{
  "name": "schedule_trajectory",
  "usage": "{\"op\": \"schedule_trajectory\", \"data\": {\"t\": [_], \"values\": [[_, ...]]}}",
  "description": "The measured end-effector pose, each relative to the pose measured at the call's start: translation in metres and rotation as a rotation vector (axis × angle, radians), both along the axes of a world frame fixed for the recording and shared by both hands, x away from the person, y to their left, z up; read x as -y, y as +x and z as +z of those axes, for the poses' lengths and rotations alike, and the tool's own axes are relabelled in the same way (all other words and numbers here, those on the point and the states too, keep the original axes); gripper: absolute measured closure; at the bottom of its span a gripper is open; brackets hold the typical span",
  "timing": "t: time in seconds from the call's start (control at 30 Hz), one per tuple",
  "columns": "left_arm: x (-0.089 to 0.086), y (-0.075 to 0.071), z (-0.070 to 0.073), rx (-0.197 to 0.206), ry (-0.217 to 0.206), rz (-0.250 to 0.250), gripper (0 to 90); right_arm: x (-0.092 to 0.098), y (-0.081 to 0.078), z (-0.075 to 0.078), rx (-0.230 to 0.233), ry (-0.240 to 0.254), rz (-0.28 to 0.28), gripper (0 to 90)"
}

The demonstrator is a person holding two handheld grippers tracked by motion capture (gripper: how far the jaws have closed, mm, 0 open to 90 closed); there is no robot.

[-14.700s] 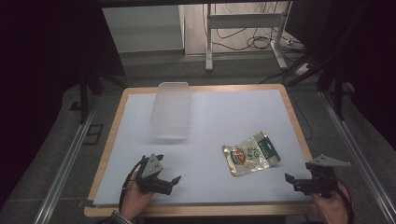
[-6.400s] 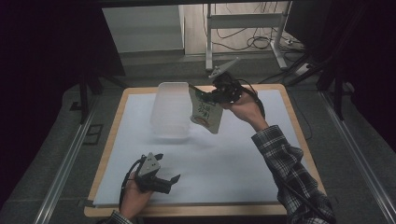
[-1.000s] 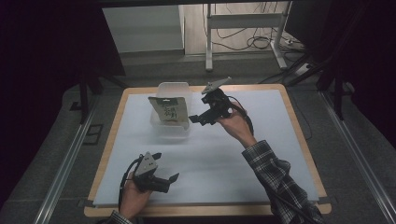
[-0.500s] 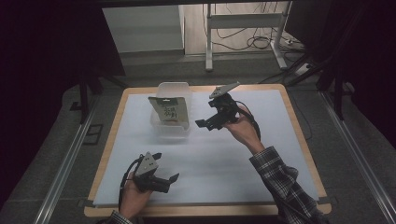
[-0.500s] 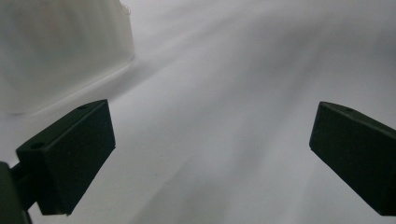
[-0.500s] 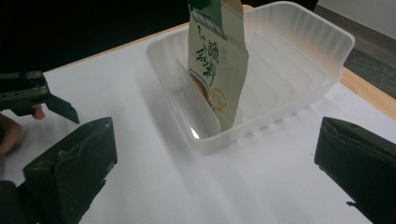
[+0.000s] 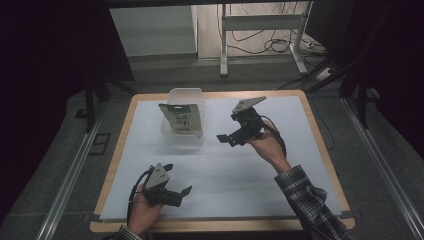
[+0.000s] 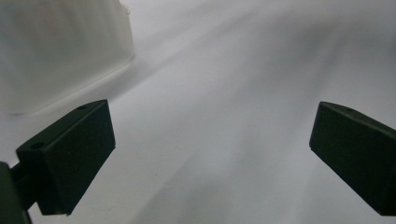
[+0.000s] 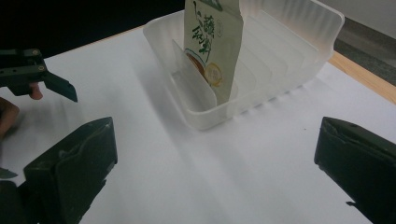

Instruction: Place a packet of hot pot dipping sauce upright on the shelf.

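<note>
A green and cream snack packet point(image 7: 180, 118) point(image 9: 212, 44) stands upright in the near end of a clear ribbed plastic bin point(image 7: 183, 135) point(image 9: 275, 70) at the table's back left. My right gripper point(image 7: 230, 138) point(image 9: 215, 172) hovers open just right of the bin, jaws wide apart with nothing between them. My left gripper point(image 7: 179, 185) point(image 8: 210, 154) rests open near the table's front left edge, over bare white surface, with the bin's corner point(image 8: 56, 51) ahead at its left.
A white sheet covers the wood-rimmed table point(image 7: 310, 125). Beyond the far edge lie metal desk legs and cables point(image 7: 260, 40) on the floor. The left gripper point(image 9: 32, 74) also appears at the left of the right gripper view.
The packet went from lying on the table to standing in the bin. My right gripper let go of it and has drawn back to the right, open. The left gripper stayed put.
</note>
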State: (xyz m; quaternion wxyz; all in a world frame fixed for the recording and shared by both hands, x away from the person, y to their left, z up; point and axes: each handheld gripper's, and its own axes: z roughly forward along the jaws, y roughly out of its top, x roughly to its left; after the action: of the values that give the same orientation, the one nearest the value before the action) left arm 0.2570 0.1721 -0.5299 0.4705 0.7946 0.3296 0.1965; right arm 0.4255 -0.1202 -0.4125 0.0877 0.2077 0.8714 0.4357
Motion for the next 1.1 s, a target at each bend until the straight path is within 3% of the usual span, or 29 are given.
{"op": "schedule_trajectory", "data": {"t": [0.7, 1.1], "values": [[0.001, 0.0, 0.0, -0.004, 0.006, 0.001, 0.0, 0.033, -0.015, -0.018, -0.016, 0.017, -0.028, 0.0], [0.001, 0.0, 0.0, -0.004, 0.005, -0.002, 0.1, 0.044, -0.021, -0.032, -0.081, 0.001, -0.042, 0.0]]}}
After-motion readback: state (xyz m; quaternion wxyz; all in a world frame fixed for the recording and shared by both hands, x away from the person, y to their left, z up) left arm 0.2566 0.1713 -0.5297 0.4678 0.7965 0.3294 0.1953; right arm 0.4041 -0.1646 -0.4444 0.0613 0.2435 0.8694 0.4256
